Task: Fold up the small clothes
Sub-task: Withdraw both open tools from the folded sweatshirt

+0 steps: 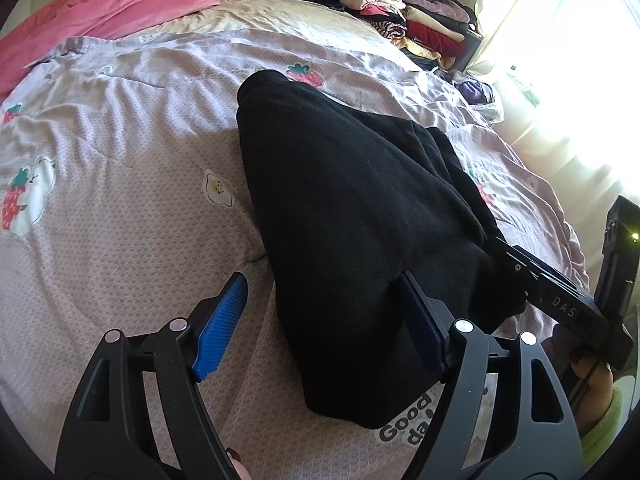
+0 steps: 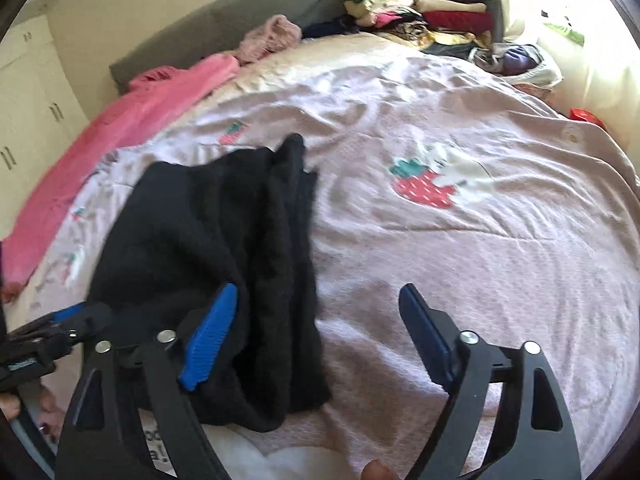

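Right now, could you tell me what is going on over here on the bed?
A person is folding a black garment on a bed with a pink strawberry-print cover, using a handheld gripper in each hand. Both the left gripper and right gripper are open over its near end, gripping nothing. A stack of folded clothes sits at the far corner.

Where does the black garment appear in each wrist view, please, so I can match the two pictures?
Left wrist view: the black garment fills the centre and runs down to the lower right.
Right wrist view: it lies left of centre, down to the bottom edge.
Shared landmark: the stack of folded clothes at the bed's far corner.
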Demonstrator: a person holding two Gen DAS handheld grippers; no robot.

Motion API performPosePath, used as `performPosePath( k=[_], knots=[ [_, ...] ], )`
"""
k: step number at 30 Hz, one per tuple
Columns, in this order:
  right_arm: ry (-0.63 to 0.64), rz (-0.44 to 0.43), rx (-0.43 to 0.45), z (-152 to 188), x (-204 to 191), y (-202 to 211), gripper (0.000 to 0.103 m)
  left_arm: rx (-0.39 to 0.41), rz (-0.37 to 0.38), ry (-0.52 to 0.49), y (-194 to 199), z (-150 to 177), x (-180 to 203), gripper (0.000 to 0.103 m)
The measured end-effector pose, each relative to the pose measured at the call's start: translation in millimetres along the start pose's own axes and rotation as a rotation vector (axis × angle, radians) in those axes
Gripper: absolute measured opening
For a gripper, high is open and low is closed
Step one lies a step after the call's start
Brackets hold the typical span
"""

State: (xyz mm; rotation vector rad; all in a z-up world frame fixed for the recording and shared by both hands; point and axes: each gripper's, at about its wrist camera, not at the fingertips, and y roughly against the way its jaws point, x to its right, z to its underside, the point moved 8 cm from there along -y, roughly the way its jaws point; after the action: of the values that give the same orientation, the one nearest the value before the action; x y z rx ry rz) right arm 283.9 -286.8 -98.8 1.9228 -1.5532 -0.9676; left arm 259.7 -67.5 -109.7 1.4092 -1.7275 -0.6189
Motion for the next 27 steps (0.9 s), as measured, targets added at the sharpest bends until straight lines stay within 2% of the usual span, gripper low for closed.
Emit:
performPosePath(
  k=[2,5,9,10,11,17,27],
  knots=[
    [-0.032,-0.022,0.014,-2,2,5,0.086,0.003,-0.006,-0.001,2,1,0,0.068],
    [-0.04,-0.057,0.103,-11,0,29,0.087,0.008,-0.01,0.003,6,2,0,0.068],
    [-0.064,-0.103,0.165,-13,-4,54,0.088,0.019,-0.01,-0.003,16,2,0,0.068],
    [-0.07,-0.11,0.17,-12,-4,58,0.094,0.024,-0.009,-0.003,19,2,0,0.069],
    [-0.075,-0.119,0.176,-11,-4,62,0.099,0.029,-0.007,-0.001,22,1,0,0.072],
    [-0.095,-0.17,0.237,-5,-8,91,0.098,0.069,0.0,0.003,45,-1,0,0.092],
    [-0.028,-0.178,0.308,7,-34,136,0.098,0.135,-0.02,-0.035,89,7,4,0.093]
  ],
)
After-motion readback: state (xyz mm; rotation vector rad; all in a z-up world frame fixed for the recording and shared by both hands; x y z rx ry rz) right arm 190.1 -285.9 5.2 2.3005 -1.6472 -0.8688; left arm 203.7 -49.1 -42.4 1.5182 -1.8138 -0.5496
